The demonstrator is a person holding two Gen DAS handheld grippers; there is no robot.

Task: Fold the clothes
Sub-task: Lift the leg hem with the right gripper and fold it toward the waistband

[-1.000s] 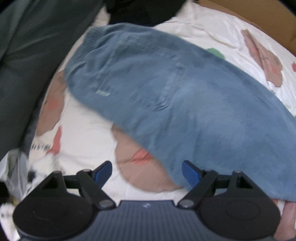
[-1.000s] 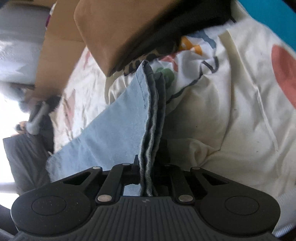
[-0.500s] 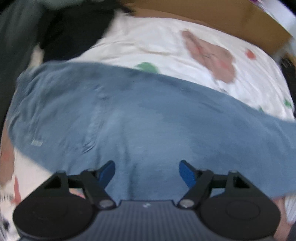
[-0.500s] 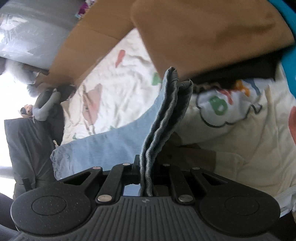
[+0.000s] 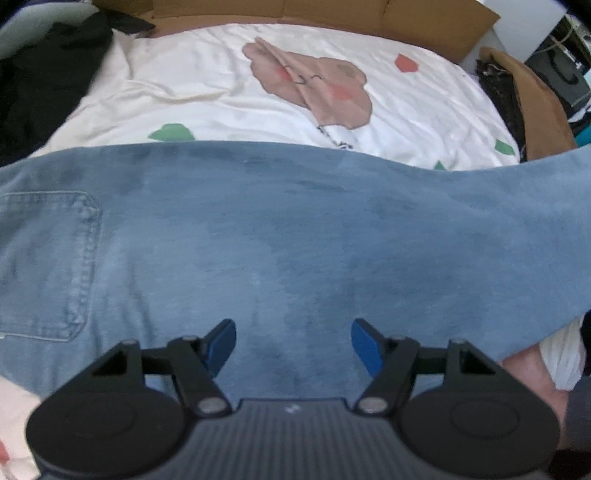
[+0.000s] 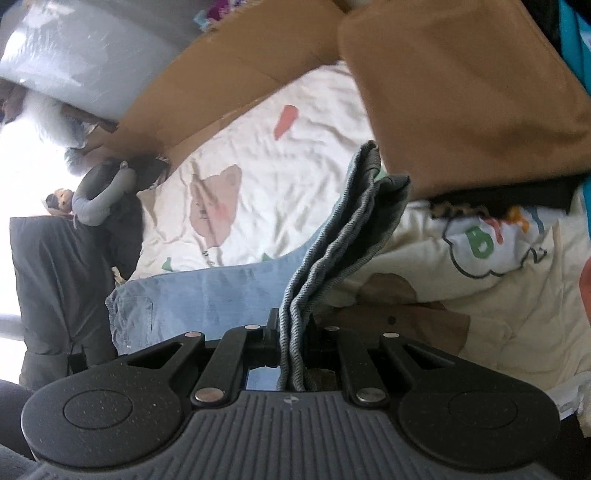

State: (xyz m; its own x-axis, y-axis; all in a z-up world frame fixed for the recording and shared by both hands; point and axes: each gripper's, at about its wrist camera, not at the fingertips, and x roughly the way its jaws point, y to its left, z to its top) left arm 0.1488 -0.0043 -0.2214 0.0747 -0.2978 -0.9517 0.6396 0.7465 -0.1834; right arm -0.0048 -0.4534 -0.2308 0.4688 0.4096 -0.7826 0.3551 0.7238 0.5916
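Here the right gripper [image 6: 293, 354] has its jaws pressed together on the stacked hem ends of the jeans [image 5: 295, 236], which rise bunched between its fingers. The left gripper [image 5: 293, 345] has its jaws wide apart with nothing between them, above the middle of the denim, near the back pocket [image 5: 48, 262]. The jeans lie stretched across the printed bedsheet [image 5: 221, 81], with the cardboard [image 5: 332, 14] behind. The step in hand seems to be carrying the legs over towards the waist. The next move probably needs the left gripper to hold down the fold line.

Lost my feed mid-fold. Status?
Left gripper open over jeans. Right gripper shut on jeans hem. Brown garment close ahead.
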